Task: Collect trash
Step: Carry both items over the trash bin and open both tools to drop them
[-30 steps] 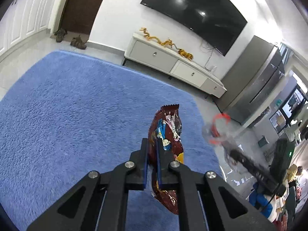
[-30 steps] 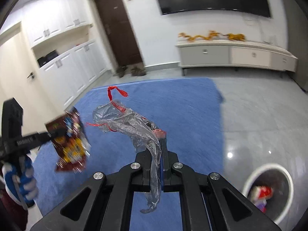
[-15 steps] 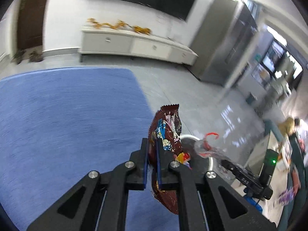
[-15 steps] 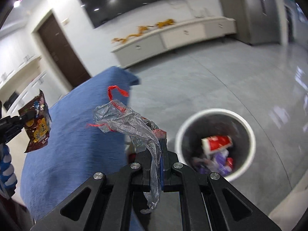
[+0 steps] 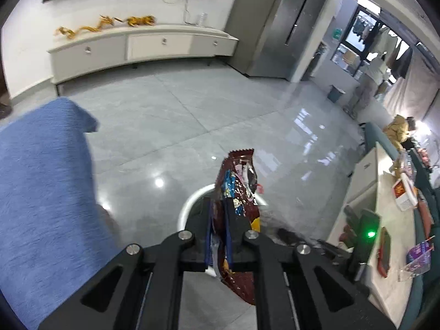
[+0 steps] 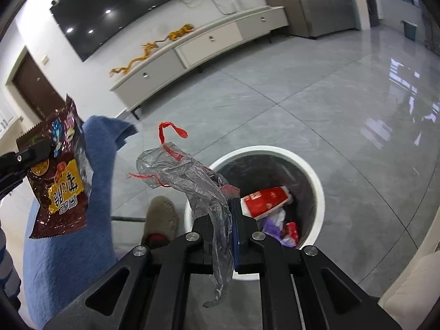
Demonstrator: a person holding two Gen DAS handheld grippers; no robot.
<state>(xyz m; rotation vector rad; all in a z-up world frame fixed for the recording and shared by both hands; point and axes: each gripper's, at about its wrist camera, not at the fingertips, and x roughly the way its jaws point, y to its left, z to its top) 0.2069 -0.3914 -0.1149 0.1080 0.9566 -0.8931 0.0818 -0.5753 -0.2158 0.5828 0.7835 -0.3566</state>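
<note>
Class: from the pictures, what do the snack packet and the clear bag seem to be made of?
Snack packet: probably glossy printed foil-plastic laminate; it glints, with a serrated edge.
Clear bag: thin greyish translucent plastic film, crumpled and limp, with red ties.

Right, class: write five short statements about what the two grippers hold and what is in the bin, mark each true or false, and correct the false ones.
1. The left gripper is clamped on a brown snack wrapper. True.
2. The right gripper is open and holds nothing. False: it is shut on a clear plastic bag with red ties.
3. The white trash bin has no trash in it. False: a red-and-white carton and other wrappers lie inside.
4. The blue rug lies to the left of the bin in the right wrist view. True.
5. The plastic bag already lies inside the bin. False: the gripper holds it near the rim.
</note>
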